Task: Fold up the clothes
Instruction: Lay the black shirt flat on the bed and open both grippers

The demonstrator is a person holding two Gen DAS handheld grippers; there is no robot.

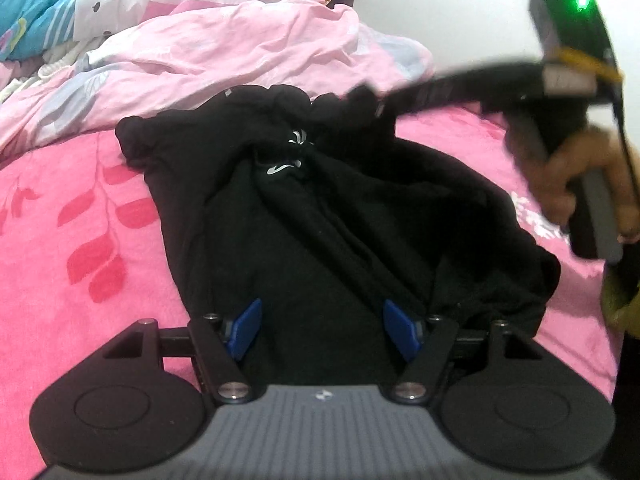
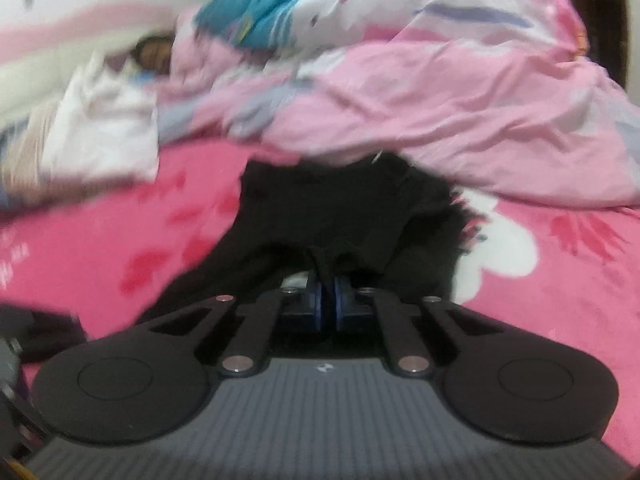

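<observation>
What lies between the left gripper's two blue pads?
Only the black garment: in the left wrist view the left gripper is open over it, and black cloth fills the gap between its blue pads, nothing else.

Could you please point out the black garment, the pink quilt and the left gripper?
Black garment (image 1: 320, 216): left wrist view, its middle.
Pink quilt (image 1: 224, 40): left wrist view, crumpled top.
Left gripper (image 1: 322, 330): left wrist view, between fingertips.
</observation>
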